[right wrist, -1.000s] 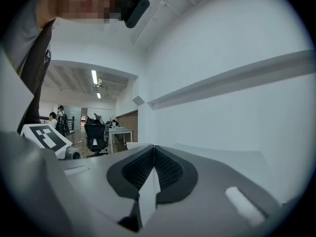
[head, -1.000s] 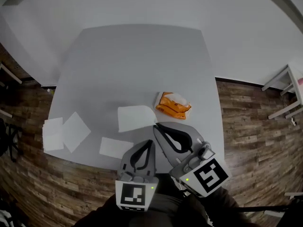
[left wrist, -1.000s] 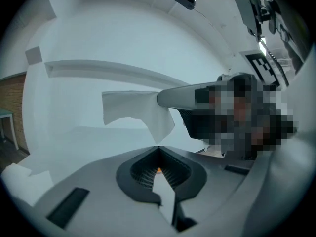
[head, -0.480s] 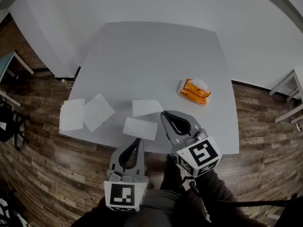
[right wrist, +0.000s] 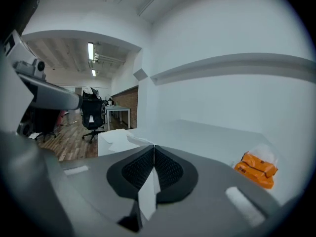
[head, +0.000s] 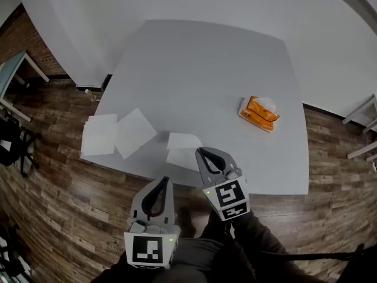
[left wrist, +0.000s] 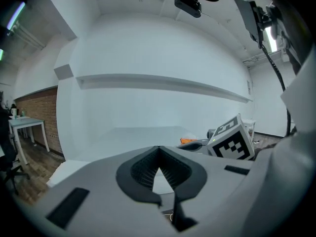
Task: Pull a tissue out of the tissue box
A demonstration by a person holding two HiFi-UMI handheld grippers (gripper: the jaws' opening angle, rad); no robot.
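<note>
Since a second ago both grippers have drawn back toward the person. The left gripper (head: 163,180) is now off the near edge of the table (head: 206,63), over the wooden floor (head: 59,205). The right gripper (head: 199,151) is at that edge.

Tissue box (head: 257,114): orange, on the table's right side, well apart from both grippers. A white tissue (head: 268,103) stands out of its top.

Four loose sheets (head: 135,132) lie on the table, two overlapping at the left corner and two just left of the right gripper's tip.

Left jaws: closed together, holding nothing. Right jaws: closed together. A white strip (right wrist: 147,191) shows in their slit; I cannot tell whether it is pinched or only seen through the gap.
</note>
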